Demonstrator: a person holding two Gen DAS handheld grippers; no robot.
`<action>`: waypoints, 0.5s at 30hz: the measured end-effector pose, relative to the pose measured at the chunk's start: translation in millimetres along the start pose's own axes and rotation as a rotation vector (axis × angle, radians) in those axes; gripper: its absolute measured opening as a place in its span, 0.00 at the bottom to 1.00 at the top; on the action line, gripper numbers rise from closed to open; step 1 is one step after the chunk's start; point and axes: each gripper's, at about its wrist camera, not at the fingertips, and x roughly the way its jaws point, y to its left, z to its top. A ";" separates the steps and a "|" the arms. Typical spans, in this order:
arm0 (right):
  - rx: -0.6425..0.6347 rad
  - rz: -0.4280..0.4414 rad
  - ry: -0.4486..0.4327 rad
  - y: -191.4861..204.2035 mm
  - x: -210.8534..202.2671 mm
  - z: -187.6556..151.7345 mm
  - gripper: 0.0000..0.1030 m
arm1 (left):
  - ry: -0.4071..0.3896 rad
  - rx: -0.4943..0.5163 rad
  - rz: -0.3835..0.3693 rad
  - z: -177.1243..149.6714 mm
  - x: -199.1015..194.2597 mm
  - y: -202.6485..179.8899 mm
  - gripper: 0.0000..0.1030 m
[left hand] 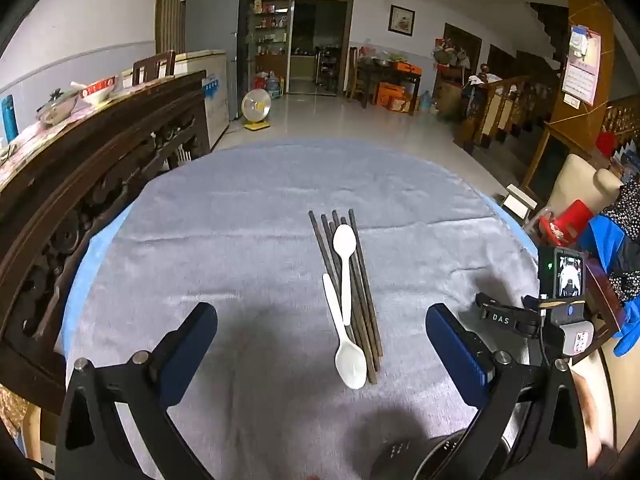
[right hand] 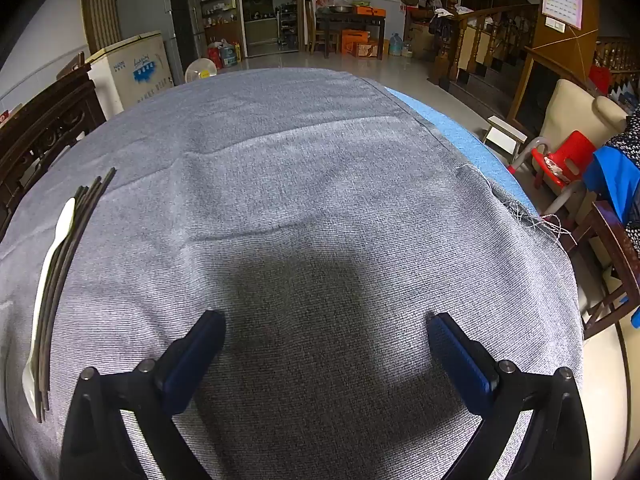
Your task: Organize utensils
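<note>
left claw [left hand: 320,344]: apart, holding nothing, lower frame.
right claw [right hand: 326,346]: apart, over bare grey cloth [right hand: 320,184].
near spoon [left hand: 349,356]: white, bowl toward camera, touching chopsticks [left hand: 362,292].
far spoon [left hand: 345,256]: atop the chopsticks, centre frame.
table edge: blue rim [right hand: 460,132], upper right; red chair [right hand: 564,160] beyond.

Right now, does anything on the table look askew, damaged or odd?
Slightly. The two white spoons lie on the dark chopsticks, bowls pointing opposite ways, the nearer one angled. The grey cloth is frayed at its right edge.
</note>
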 end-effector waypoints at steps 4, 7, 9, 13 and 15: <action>0.002 0.002 0.002 -0.1 0.1 0.1 1.00 | -0.003 -0.019 -0.028 -1.2 -3.7 17.2 1.00; 0.001 0.002 0.002 -0.3 0.1 0.2 1.00 | -0.019 -0.011 0.023 -7.6 -8.9 20.6 1.00; -0.007 0.009 0.012 -1.0 0.3 1.2 1.00 | -0.022 -0.007 0.033 -10.1 -14.1 18.7 1.00; 0.013 0.095 0.016 -3.7 -21.4 -5.5 1.00 | -0.021 -0.003 0.067 -12.4 -16.4 9.8 1.00; 0.025 0.188 0.014 -2.9 -39.5 -9.5 1.00 | -0.019 -0.011 0.073 -12.7 -17.5 10.3 1.00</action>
